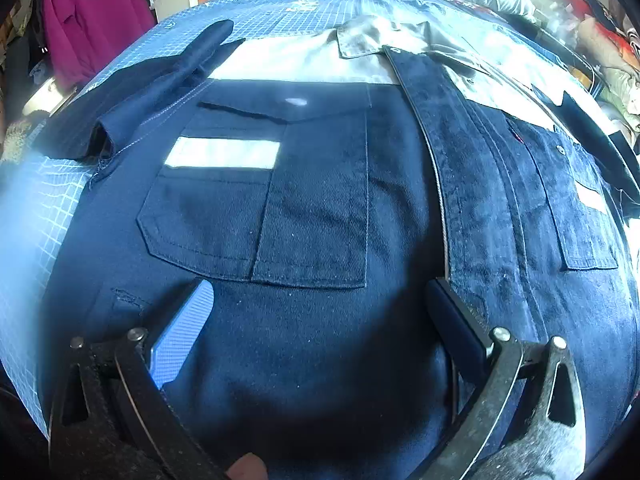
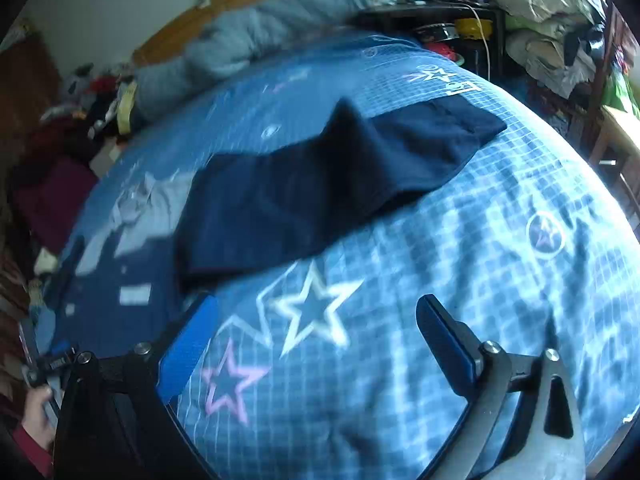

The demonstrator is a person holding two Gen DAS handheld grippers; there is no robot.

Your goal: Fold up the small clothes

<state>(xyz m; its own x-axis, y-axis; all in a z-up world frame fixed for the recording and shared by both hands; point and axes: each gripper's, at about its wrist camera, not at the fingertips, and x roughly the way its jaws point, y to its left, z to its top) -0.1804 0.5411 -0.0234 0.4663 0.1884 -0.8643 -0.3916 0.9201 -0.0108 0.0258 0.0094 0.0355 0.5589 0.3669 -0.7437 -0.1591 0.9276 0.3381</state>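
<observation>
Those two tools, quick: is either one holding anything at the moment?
Left tool: open, holding nothing, over the navy work shirt.
Right tool: open, holding nothing, over the star-print bedsheet.

Black-framed hand-held gripper with blue pads, red sleeve.

The bed's blue checked sheet, printed with stars, carries everything. A navy work shirt with grey yoke and chest pockets lies spread flat on it, filling the space between and ahead of the left jaws. Its sleeve stretches across the sheet ahead of the right jaws. A grey quilt is bunched at the far edge.
</observation>
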